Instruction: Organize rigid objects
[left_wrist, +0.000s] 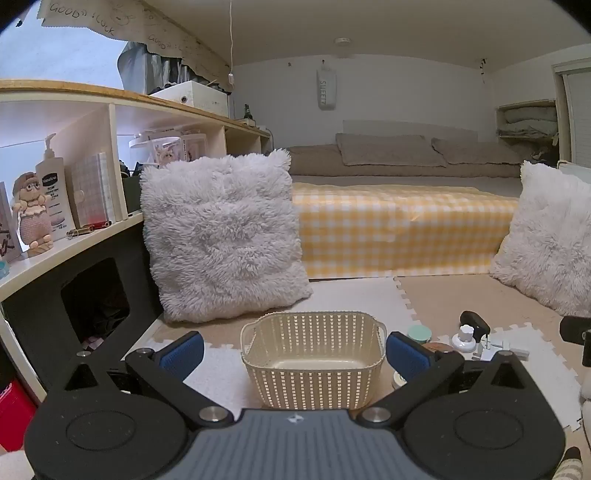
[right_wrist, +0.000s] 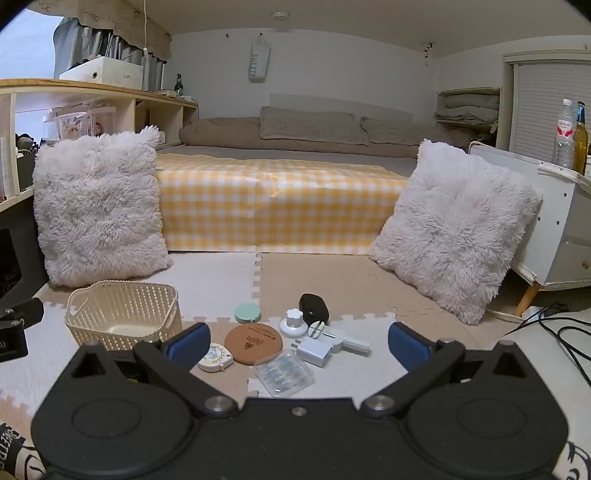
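A cream lattice basket (left_wrist: 312, 360) (right_wrist: 123, 319) stands empty on the foam floor mat. My left gripper (left_wrist: 295, 354) is open, its blue pads wide on either side of the basket and short of it. To the basket's right lies a cluster: a cork coaster (right_wrist: 253, 342), a round tape measure (right_wrist: 215, 357), a clear plastic case (right_wrist: 283, 372), a white charger plug (right_wrist: 314, 350), a mint round tin (right_wrist: 247, 313), a white knob on a disc (right_wrist: 293, 323) and a black case (right_wrist: 314, 308). My right gripper (right_wrist: 299, 347) hangs open above this cluster, holding nothing.
Two shaggy white cushions (right_wrist: 99, 206) (right_wrist: 454, 229) lean against a low bed with a yellow checked cover (right_wrist: 273, 206). A shelf unit (left_wrist: 55, 184) with bottles and a figurine runs along the left. A white cabinet (right_wrist: 554, 221) and black cables (right_wrist: 561, 332) are on the right.
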